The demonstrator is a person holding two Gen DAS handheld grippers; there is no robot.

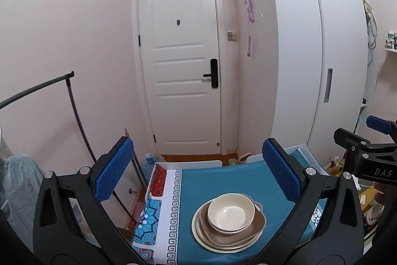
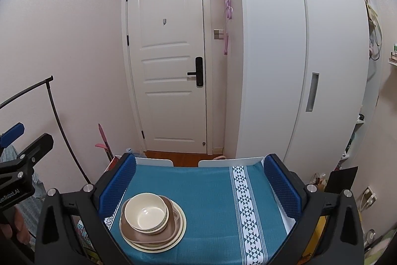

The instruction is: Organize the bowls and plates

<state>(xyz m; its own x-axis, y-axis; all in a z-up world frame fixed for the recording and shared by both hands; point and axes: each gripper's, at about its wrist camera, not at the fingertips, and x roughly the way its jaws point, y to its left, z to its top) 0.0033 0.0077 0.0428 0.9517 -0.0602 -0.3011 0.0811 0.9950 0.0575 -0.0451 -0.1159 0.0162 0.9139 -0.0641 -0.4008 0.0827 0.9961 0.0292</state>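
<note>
A stack of dishes stands on the teal tablecloth (image 1: 223, 180): a cream bowl (image 1: 231, 212) on a brown plate (image 1: 253, 227) on a cream plate (image 1: 223, 244). In the right wrist view the bowl (image 2: 145, 212) tops the brown plate (image 2: 148, 236) and the cream plate (image 2: 173, 244) on the cloth (image 2: 203, 190). My left gripper (image 1: 198, 175) is open and empty, held above and in front of the stack. My right gripper (image 2: 199, 183) is open and empty, to the right of the stack. The right gripper also shows in the left wrist view (image 1: 367, 153).
A white door (image 1: 181, 61) faces me behind the table, a white wardrobe (image 1: 297, 54) to its right. Two white chair backs (image 2: 230, 162) stand at the table's far edge. A black clothes rail (image 1: 74, 103) stands at the left. Clutter lies on the floor at the right.
</note>
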